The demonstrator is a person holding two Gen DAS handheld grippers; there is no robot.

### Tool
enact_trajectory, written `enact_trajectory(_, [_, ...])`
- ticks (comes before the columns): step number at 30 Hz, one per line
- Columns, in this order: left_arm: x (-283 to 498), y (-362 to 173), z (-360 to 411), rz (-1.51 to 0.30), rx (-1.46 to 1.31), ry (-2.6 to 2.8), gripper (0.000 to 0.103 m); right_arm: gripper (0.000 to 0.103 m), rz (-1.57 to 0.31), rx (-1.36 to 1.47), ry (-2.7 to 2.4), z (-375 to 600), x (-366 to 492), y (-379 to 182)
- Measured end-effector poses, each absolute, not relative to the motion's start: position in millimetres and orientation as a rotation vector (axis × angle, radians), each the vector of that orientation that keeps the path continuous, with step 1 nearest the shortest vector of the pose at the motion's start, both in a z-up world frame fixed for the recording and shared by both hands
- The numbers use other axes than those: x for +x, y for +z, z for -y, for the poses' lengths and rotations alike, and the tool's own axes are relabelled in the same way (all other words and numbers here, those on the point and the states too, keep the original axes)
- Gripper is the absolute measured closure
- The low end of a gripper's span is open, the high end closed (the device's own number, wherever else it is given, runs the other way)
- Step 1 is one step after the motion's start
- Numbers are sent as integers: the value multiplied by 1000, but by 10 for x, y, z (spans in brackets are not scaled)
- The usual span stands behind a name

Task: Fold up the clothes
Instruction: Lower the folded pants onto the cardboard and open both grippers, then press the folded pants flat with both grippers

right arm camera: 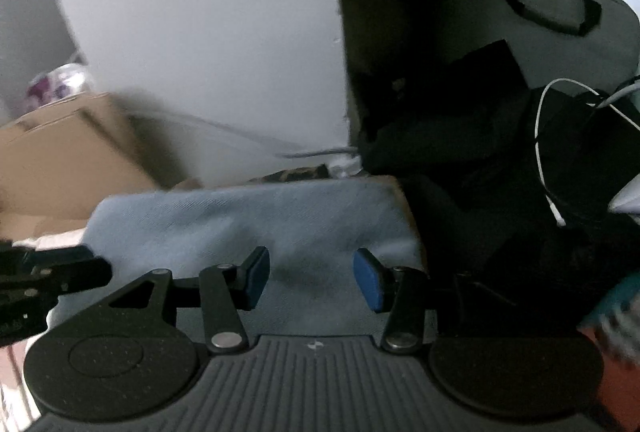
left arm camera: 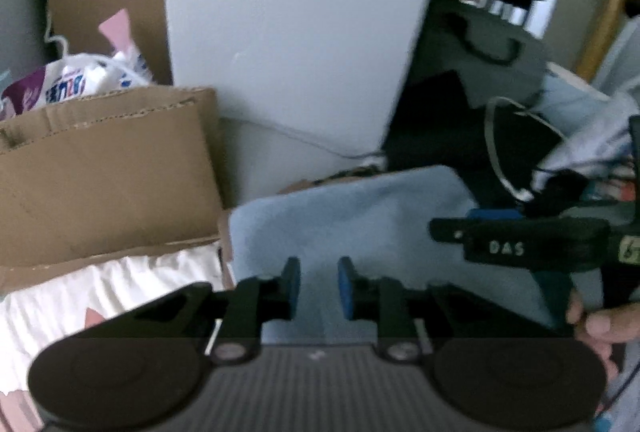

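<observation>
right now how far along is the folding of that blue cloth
Looks done: the light blue cloth lies as a flat, squared block with tidy edges. In hand: nothing; the left gripper and right gripper both hover open above it, pads off the fabric. Left: the rumpled pale clothes at the right, by a hanger, look unfolded.

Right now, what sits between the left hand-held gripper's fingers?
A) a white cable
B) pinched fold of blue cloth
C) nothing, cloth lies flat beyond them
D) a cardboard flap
C: the left hand-held gripper shows a clear gap between its blue pads, with the folded blue cloth lying flat behind, not pinched.
</observation>
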State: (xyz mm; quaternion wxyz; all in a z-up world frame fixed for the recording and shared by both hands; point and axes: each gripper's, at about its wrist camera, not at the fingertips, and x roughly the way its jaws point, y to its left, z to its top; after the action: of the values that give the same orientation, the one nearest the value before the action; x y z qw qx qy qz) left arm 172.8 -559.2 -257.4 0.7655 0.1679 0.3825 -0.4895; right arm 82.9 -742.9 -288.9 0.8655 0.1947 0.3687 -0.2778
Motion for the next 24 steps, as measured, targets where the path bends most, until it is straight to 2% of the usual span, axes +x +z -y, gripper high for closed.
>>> enact_trajectory(8, [1446,-2642,5299,-819,442,-1173,82,50,-755,374,-540,6919,420,-2896])
enact_trajectory(15, [1462,-2897,5273,-817,500,-1155,88,50,-839,297,-590,6596,-64,-3040])
enact_trajectory(24, [1388,-2994,5304,-784,562,-1144,89,51,-848,289,-607,6322,-603,-3069])
